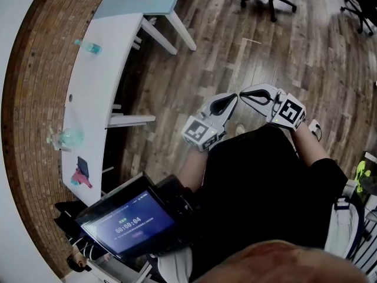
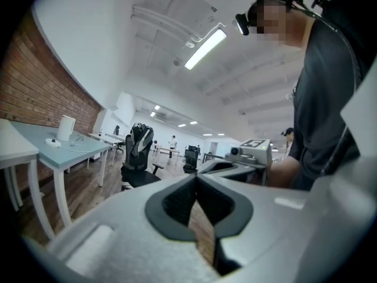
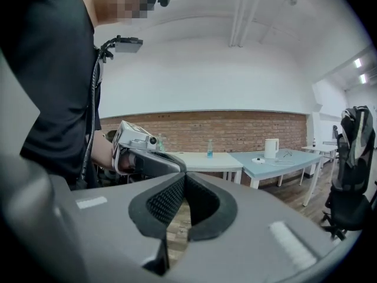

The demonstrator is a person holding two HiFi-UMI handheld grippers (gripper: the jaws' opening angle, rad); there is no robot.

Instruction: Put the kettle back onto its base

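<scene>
Kettle (image 3: pixel 271 148) stands upright on the lt-blue table (image 3: pixel 294 161), well apart from both grippers. In the right gripper view it's ahead and off to the right of the jaws; in the left gripper view it's far off to the left. Its base (image 3: pixel 258 160) lies on the same tabletop just beside it, kettle not on it; whether the two touch is prob. too small to tell. Left gripper (image 1: pixel 231 99) and right gripper (image 1: pixel 246 94) are held out in front of the person over the wood floor (image 1: pixel 265 58), tips nearly meeting. Both clenched, pads tip to tip, nothing between them, touching nothing. Count: 1 kettle, 1 base, 2 grippers, 2 bottles, one (image 1: pixel 88 46) and another (image 1: pixel 70 137), on the white table (image 1: pixel 112 58) next to the blue one
</scene>
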